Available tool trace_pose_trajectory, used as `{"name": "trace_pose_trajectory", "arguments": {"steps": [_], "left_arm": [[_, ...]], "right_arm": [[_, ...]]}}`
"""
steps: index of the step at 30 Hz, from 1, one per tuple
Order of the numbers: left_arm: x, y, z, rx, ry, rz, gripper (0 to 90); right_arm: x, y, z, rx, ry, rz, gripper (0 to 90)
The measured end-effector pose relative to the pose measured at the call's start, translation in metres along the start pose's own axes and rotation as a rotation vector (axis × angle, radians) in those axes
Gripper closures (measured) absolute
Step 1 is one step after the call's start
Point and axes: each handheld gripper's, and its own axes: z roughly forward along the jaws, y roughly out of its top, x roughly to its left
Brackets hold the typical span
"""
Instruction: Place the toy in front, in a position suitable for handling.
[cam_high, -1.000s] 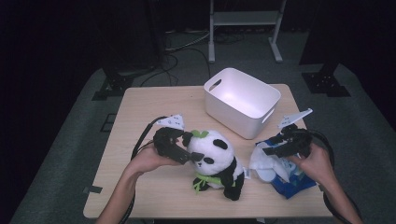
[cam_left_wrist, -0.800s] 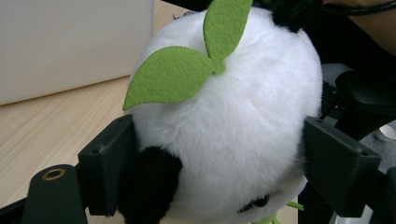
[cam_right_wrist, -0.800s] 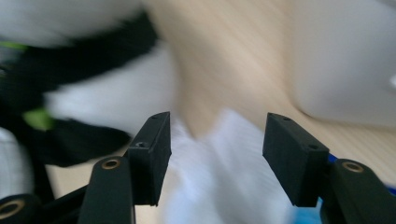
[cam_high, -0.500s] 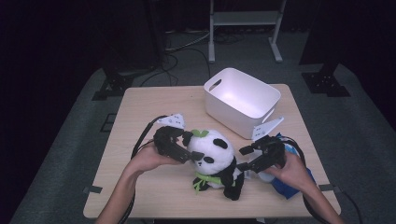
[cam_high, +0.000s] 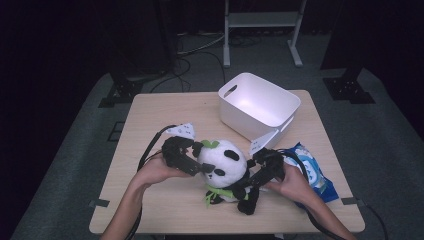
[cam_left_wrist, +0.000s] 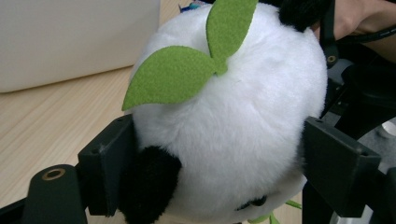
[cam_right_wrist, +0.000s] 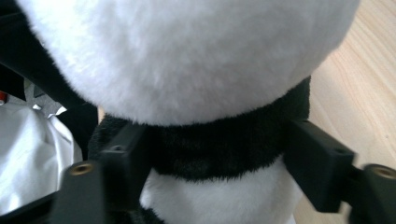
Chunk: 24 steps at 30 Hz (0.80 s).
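The right tool (cam_high: 248, 181) has left the blue snack bag (cam_high: 312, 170), jaws opening around the panda plush (cam_high: 227, 167)'s body, not yet gripping; the left tool (cam_high: 200, 167) clamps its head.

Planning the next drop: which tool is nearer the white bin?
Right. The right tool sits at the panda's body, just below the white bin; the left tool holds the panda's head, farther left.

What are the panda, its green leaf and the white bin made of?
Panda: soft plush, by its fuzzy white and black pile. Leaf: probably felt, flat and matte with clean-cut edges. Bin: likely moulded plastic, smooth, slightly glossy, with a cut-out handle.
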Motion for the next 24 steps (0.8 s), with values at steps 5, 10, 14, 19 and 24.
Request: {"name": "trace_pose_trajectory", "arguments": {"steps": [5,10,14,19,24], "left_arm": [[0.004,-0.006,-0.006,-0.016,-0.001,-0.023,15.6],[0.003,-0.006,-0.01,-0.038,-0.012,-0.025,13.9],[0.001,-0.008,-0.011,-0.049,-0.022,-0.009,12.5],[-0.003,-0.009,-0.012,-0.036,-0.018,0.01,11.2],[-0.007,-0.008,-0.013,-0.015,0.007,0.041,10.7]], "right_arm": [[0.0,0.004,-0.002,-0.015,-0.007,-0.005,56.6],[0.005,0.021,-0.012,0.059,-0.035,-0.06,64.5],[0.009,0.035,-0.017,0.152,-0.047,-0.095,65.0],[0.015,0.05,-0.03,0.247,-0.082,-0.126,64.9],[0.018,0.058,-0.03,0.306,-0.102,-0.14,64.2]]}}
